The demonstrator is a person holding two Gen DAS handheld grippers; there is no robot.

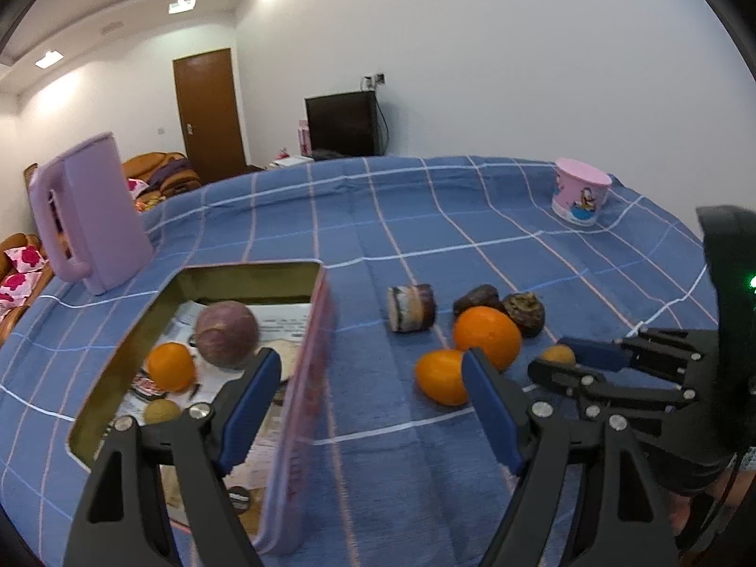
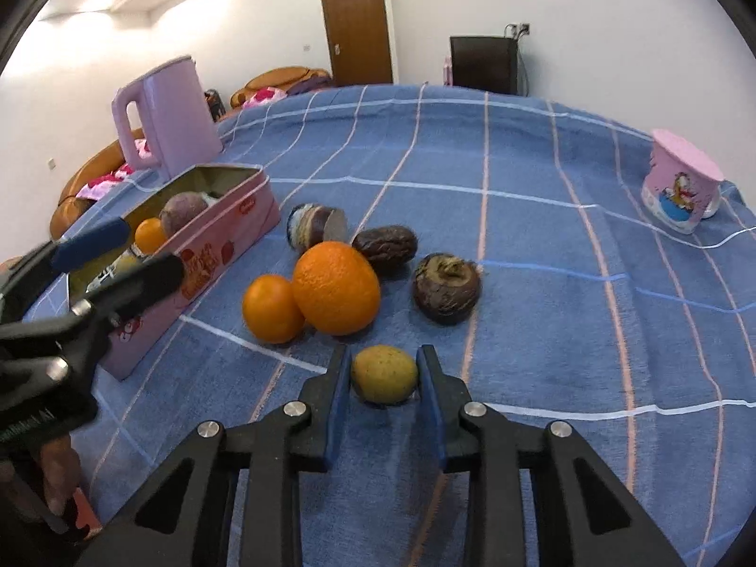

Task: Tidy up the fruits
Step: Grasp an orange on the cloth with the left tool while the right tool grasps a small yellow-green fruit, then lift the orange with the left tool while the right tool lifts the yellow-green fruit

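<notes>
A pink tin box (image 1: 302, 378) (image 2: 227, 245) stands open on the blue checked cloth; inside lie a purple fruit (image 1: 227, 334), a small orange (image 1: 171, 366) and a yellowish fruit (image 1: 161, 411). My left gripper (image 1: 371, 368) is open and empty, beside the box's right wall. On the cloth lie a large orange (image 2: 336, 287), a small orange (image 2: 271, 302), a cut banded fruit (image 2: 315, 227) and two dark fruits (image 2: 386, 243) (image 2: 446, 287). My right gripper (image 2: 383, 371) is shut on a small yellow-brown fruit (image 2: 383, 374) resting on the cloth.
A pink kettle (image 1: 90, 217) (image 2: 165, 113) stands behind the box. A pink cartoon cup (image 1: 580, 193) (image 2: 680, 189) sits upside down at the far right. The blue cloth (image 2: 519, 217) covers the table; sofas, a door and a dark cabinet lie beyond.
</notes>
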